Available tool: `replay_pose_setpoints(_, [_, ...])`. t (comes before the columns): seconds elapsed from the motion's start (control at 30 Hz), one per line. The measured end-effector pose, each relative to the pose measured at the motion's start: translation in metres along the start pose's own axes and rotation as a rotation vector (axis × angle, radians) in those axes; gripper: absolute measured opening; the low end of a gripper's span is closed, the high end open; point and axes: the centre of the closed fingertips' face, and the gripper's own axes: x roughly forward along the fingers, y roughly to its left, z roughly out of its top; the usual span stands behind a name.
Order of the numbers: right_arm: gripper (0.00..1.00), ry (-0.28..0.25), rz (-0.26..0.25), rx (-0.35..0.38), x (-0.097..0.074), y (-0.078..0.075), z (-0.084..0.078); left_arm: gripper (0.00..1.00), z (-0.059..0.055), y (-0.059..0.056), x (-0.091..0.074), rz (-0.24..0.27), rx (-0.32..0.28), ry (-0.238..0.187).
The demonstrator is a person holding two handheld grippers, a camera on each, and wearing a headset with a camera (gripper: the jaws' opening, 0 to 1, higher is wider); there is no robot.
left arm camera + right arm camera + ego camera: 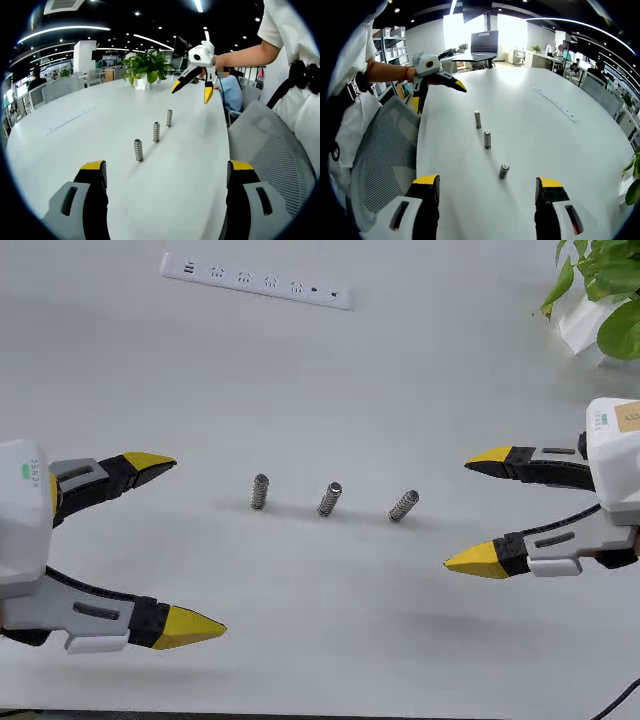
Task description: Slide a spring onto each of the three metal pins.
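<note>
Springs (259, 494) look already seated on all three pins, which stand in a row in the middle of the desk (400, 380): left pin (261, 480), middle pin (335, 486), right pin (411, 496). We judge the threading done, so the step in hand is a check and a clean exit. The left gripper (200, 543) hangs well to the left of the row, its fingers (185, 625) spread wide and holding nothing; the right gripper (456, 513) sits near the right pin, its fingers (485, 558) also parted and empty. To finish well we would look that each coil has dropped fully to the base, press any high one down from the top with one fingertip, and draw the right gripper away sideways, since these pins stand free and a brush could tip them. The desk is pale, smooth and matte, with a white power strip (257, 280) at its far edge and a potted plant (600, 290) at one corner. A mesh chair (270, 150) stands beside it, in an open office with ceiling lights.
</note>
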Motion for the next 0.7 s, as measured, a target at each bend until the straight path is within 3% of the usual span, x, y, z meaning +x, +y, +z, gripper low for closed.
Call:
replay_pose_setpoints(0.17, [0.85, -0.087, -0.033, 0.069, -0.008, 0.005, -0.02, 0.99, -0.004, 0.0, -0.002, 0.011, 0.021, 0.026])
replay_pose_setpoints(0.4, [0.99, -0.171, -0.069, 0.118, -0.012, 0.009, -0.039, 0.99, -0.007, 0.001, -0.003, 0.034, -0.002, 0.036])
replay_pose_setpoints(0.57, [0.99, -0.163, -0.072, 0.126, -0.012, 0.015, -0.053, 0.99, -0.012, -0.001, -0.002, 0.042, -0.013, 0.049])
replay_pose_setpoints(0.7, [0.99, -0.178, -0.069, 0.142, -0.013, 0.02, -0.053, 0.99, -0.018, -0.004, -0.001, 0.037, -0.019, 0.062])
